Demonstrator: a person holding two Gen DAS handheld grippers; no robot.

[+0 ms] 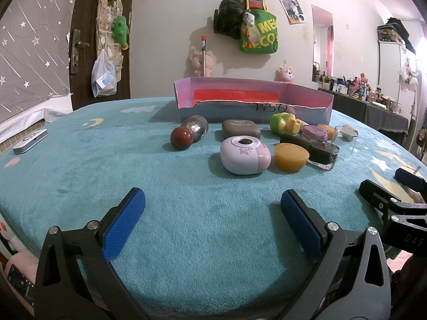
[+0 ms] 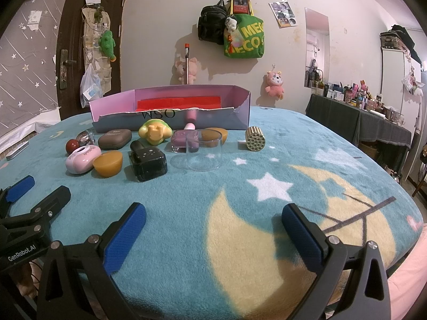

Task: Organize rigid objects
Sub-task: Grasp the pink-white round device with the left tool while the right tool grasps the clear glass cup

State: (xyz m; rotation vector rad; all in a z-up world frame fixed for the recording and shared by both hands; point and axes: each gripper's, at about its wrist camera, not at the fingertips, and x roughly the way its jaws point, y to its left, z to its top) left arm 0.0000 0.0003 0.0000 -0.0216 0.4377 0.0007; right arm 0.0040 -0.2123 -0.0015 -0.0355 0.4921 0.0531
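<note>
both views are dim with a pink-purple cast, strongest on the wall (image 1: 165, 40) toward 1 o'clock. hanging bags (image 2: 232, 32) throw soft shadows toward 9 o'clock. strong fisheye bending curves the blanket (image 1: 80, 160) edge, with black vignette corners. focus stays fairly sharp; distant shelves look soft and noisy.

A cluster of small rigid things lies mid-frame before the open pink box (image 1: 253, 98): red ball (image 1: 181, 138), glittery jar (image 1: 197, 128) tipped over, brown case (image 1: 240, 129), lilac pod (image 1: 245, 155), amber half-sphere (image 1: 291, 157), black bottle (image 2: 148, 160), clear cup (image 2: 204, 149), gold cylinder (image 2: 255, 138).
</note>
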